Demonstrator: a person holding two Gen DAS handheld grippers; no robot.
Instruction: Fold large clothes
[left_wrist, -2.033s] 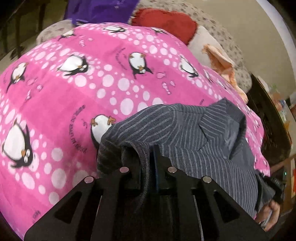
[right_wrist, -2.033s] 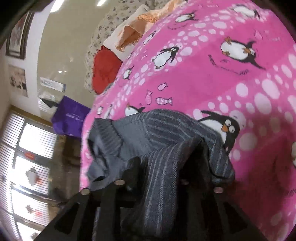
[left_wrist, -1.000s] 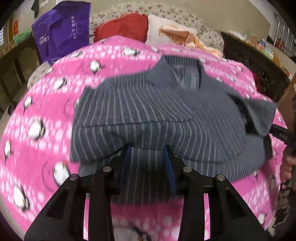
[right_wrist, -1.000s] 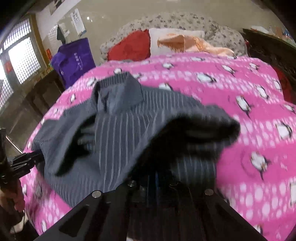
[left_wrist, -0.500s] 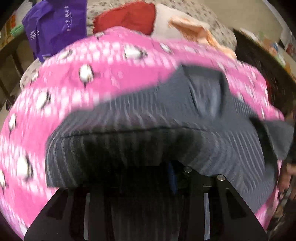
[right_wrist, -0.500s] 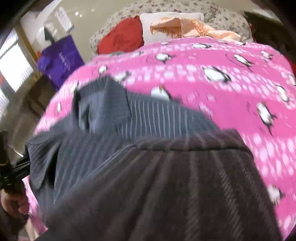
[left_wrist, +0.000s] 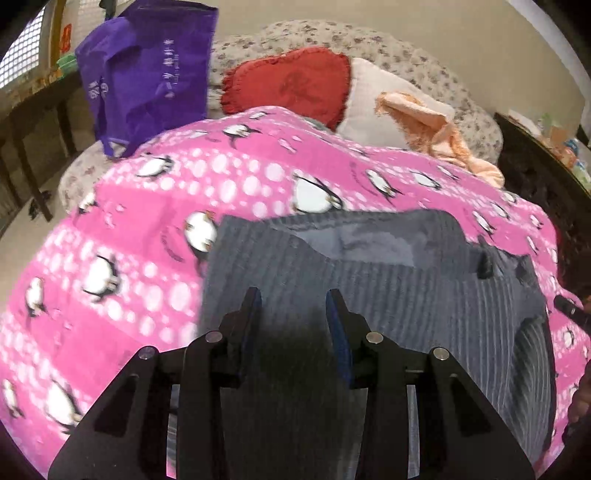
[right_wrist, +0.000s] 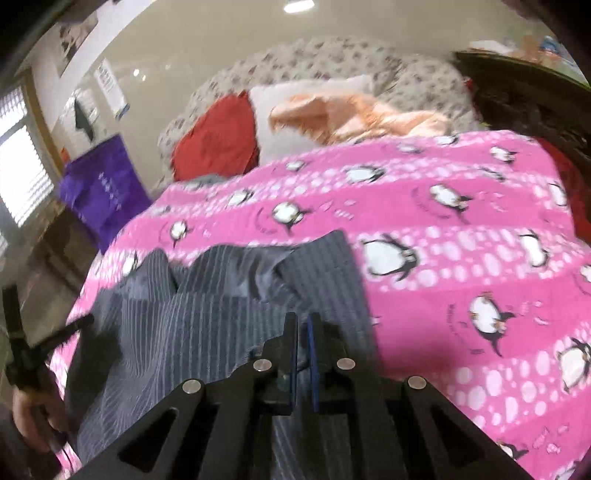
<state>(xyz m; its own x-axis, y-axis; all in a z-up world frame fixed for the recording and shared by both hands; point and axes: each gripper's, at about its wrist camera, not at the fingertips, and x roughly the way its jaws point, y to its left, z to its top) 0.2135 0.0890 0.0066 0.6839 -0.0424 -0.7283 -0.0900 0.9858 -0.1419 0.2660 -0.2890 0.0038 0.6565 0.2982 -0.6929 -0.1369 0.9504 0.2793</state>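
A grey pinstriped shirt (left_wrist: 424, 295) lies folded on the pink penguin blanket (left_wrist: 129, 266), collar toward the pillows. My left gripper (left_wrist: 293, 306) is open above the shirt's near left part, with nothing between the jaws. In the right wrist view the shirt (right_wrist: 207, 317) lies left of centre on the blanket (right_wrist: 461, 229). My right gripper (right_wrist: 303, 325) hovers over the shirt's right edge with its jaws nearly closed and no cloth visibly between them. The other gripper (right_wrist: 22, 354) shows at the far left, held by a hand.
A red cushion (left_wrist: 291, 83), a white pillow (left_wrist: 373, 107) and a peach cloth (left_wrist: 436, 129) lie at the head of the bed. A purple bag (left_wrist: 147, 70) stands at the back left. Dark wooden furniture (left_wrist: 535, 162) borders the right side.
Both grippers carried the shirt's lower part up and over toward the collar, then let go. The left jaws have opened and both grippers have pulled back off the cloth.
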